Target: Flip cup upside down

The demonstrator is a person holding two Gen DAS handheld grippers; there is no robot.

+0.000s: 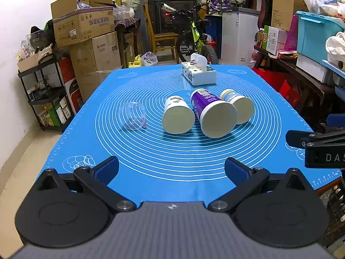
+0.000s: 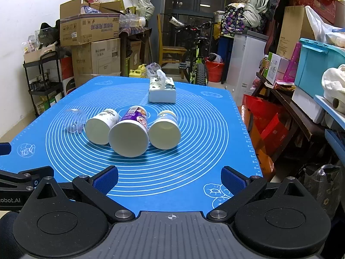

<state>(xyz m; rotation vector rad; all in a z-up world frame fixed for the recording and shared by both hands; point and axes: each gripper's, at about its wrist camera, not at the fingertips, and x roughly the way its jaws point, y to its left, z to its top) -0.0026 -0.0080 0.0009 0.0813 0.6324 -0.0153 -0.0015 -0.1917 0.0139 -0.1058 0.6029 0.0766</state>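
Blue pads line both grippers: the left gripper (image 1: 171, 169) and right gripper (image 2: 169, 178) are spread wide and empty at the mat's near edge. No flip has begun. Four cups lie on their sides mid-mat, mouths facing near: clear cup (image 1: 132, 116) far left, white cup (image 1: 177, 114), purple cup (image 1: 212, 112), rightmost cup (image 1: 238, 106). They crowd together, so the next reach probably wants an end cup. A tissue box (image 1: 198, 73) sits farther back.
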